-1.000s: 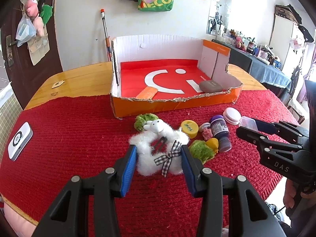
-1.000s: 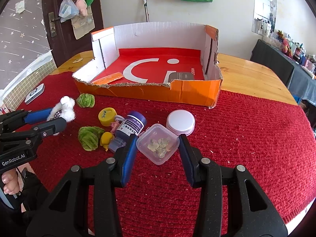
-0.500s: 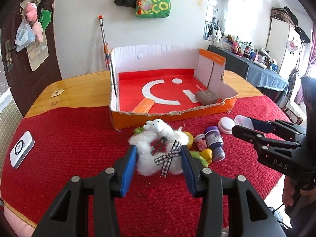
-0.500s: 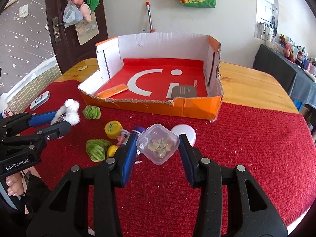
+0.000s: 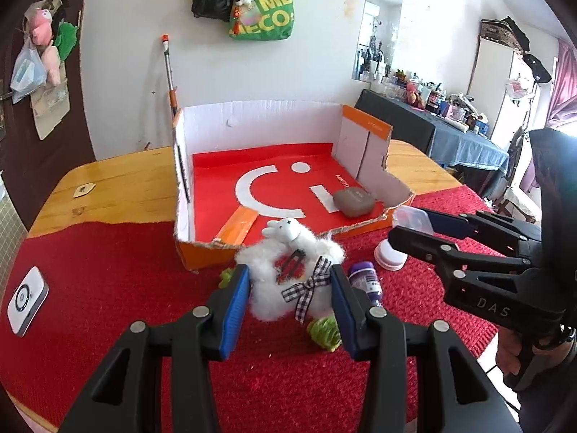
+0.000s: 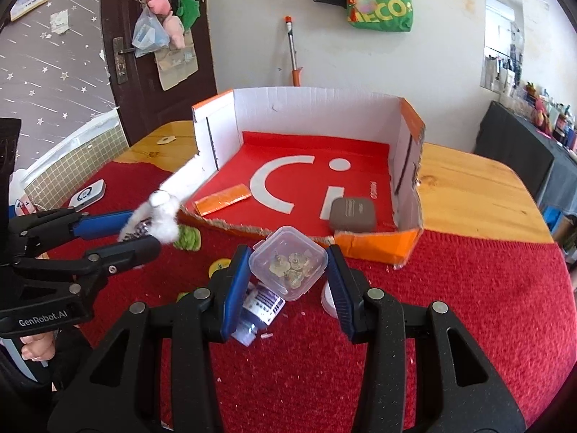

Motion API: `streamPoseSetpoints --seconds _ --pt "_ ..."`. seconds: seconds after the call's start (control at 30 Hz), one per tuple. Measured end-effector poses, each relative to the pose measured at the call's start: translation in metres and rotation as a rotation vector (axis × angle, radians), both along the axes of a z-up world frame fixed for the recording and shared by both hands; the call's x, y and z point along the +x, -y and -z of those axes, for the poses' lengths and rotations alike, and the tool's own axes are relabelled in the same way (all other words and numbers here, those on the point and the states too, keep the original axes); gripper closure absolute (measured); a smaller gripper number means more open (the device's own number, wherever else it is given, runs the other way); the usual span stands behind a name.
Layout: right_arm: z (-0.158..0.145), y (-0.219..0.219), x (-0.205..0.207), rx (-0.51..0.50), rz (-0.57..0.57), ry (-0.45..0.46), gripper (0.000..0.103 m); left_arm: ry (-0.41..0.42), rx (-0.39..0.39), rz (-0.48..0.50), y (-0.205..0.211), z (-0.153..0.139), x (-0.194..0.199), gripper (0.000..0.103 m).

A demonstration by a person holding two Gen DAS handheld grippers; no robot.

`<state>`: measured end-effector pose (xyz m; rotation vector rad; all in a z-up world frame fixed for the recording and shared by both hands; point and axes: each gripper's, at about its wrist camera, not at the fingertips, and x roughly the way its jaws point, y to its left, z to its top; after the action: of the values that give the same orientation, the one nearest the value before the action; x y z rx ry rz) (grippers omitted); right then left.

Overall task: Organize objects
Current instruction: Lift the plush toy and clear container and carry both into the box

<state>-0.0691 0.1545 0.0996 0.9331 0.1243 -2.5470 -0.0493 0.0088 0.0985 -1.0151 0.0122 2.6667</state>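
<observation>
Left gripper (image 5: 290, 297): white plush (image 5: 288, 281) | right gripper (image 6: 286, 285): clear box (image 6: 288, 269)

White wall (image 5: 306, 72) at 12 o'clock, dark brown door (image 6: 119, 18) at 10 o'clock, green bag (image 5: 263, 18) hanging up, wooden desk (image 6: 468, 187), red cloth (image 5: 101, 270).

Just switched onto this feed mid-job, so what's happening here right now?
A person is tidying small items into the cardboard box, working a pair of tongs in each hand. The left tongs grip a fluffy white toy sheep; the right tongs grip a small clear container. Both are held above the red cloth, near the box. A grey case already lies inside. A purple bottle and white lid remain outside.
</observation>
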Motion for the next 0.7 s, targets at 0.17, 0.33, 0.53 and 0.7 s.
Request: streamPoseSetpoints --seconds 0.17,0.33,0.53,0.7 --pt "-0.009 0.004 -0.015 -0.017 -0.054 0.016 0.062 -0.003 -0.023 0.042 -0.005 -0.006 -0.012 0.056" --pt "-0.014 0.009 -0.04 -0.021 -0.102 0.052 0.062 0.009 -0.058 0.102 -0.011 -0.008 -0.031 0.056" --pt "-0.009 0.012 -0.075 -0.032 -0.126 0.135 0.062 0.052 -0.086 0.151 -0.014 -0.003 -0.056 0.056" --pt "0.005 0.014 -0.098 -0.046 -0.135 0.223 0.062 0.113 -0.081 0.181 -0.014 0.005 -0.082 0.056"
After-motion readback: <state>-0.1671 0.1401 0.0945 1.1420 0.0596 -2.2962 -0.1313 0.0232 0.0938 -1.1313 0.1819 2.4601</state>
